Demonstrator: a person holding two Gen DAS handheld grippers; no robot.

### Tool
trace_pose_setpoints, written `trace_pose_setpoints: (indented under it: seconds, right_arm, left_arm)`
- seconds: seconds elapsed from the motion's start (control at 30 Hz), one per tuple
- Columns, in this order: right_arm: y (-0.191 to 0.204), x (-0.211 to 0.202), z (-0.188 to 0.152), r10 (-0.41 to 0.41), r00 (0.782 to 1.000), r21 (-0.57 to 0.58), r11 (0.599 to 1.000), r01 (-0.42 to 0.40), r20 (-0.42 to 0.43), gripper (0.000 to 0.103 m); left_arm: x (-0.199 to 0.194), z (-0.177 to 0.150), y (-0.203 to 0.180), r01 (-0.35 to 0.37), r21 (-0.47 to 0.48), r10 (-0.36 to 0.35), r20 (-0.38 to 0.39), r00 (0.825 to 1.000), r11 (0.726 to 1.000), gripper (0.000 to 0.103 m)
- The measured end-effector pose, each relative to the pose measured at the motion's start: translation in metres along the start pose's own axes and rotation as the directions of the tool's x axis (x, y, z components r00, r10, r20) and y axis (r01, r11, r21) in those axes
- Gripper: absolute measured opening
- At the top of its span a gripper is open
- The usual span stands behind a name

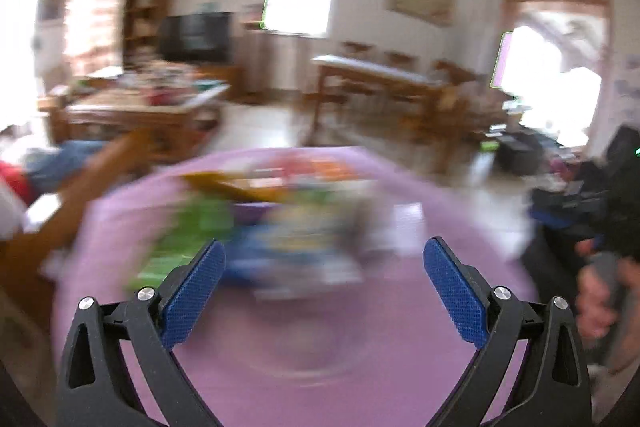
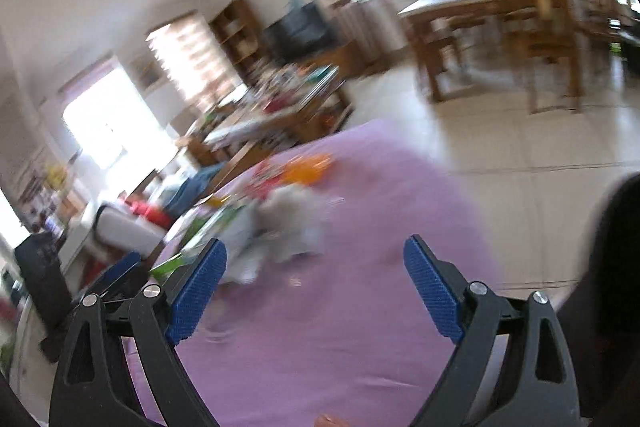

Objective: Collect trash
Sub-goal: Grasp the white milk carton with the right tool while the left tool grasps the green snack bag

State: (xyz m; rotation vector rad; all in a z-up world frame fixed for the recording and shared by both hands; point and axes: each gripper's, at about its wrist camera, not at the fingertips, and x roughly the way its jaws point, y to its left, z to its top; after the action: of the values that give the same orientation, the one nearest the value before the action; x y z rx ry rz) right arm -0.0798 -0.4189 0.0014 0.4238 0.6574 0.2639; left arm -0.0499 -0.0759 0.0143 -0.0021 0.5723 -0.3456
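Above the purple cloth, we see our left gripper spread wide and empty, the blurred trash pile ahead. From the right wrist, our right gripper gapes empty, trash ahead-left.

a blurred heap of colourful wrappers lies loose on the purple cloth, near its far edge.

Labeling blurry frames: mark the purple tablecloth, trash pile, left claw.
purple tablecloth (image 1: 320, 367), left wrist view, bare cloth between the pads
trash pile (image 1: 280, 227), left wrist view, blurred middle
left claw (image 1: 324, 255), left wrist view, midway between fingertips
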Motion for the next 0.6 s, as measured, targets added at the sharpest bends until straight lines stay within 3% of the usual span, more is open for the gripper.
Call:
trace_pose_setpoints:
  seconds: [0.07,0.17,0.33,0.5,0.6]
  right_arm:
    - [0.031,0.035,0.002,0.035,0.998,-0.020,0.999,-0.036,-0.061,0.090]
    - [0.072,0.077,-0.005,0.044,0.989,-0.053,0.997,-0.051,-0.139,0.090]
    - [0.101,0.135,-0.003,-0.013,0.971,-0.041,0.999,0.004,-0.241,0.090]
    - [0.109,0.173,-0.001,-0.100,0.945,-0.033,0.995,0.095,-0.312,0.090]
    - [0.114,0.185,-0.005,-0.117,0.938,-0.056,0.993,0.105,-0.328,0.088]
  left_arm:
    - [0.007,0.000,0.038,-0.061,0.013,0.061,-0.050,0.997,0.998,0.098]
    - [0.021,-0.006,0.074,-0.082,0.042,0.087,-0.128,0.988,0.996,0.097]
    - [0.039,-0.006,0.106,-0.040,0.056,0.050,-0.185,0.982,0.998,0.090]
    - [0.067,-0.001,0.098,0.032,0.080,-0.014,-0.218,0.976,0.996,0.082]
    - [0.076,-0.001,0.082,0.033,0.150,0.005,-0.243,0.970,0.988,0.082]
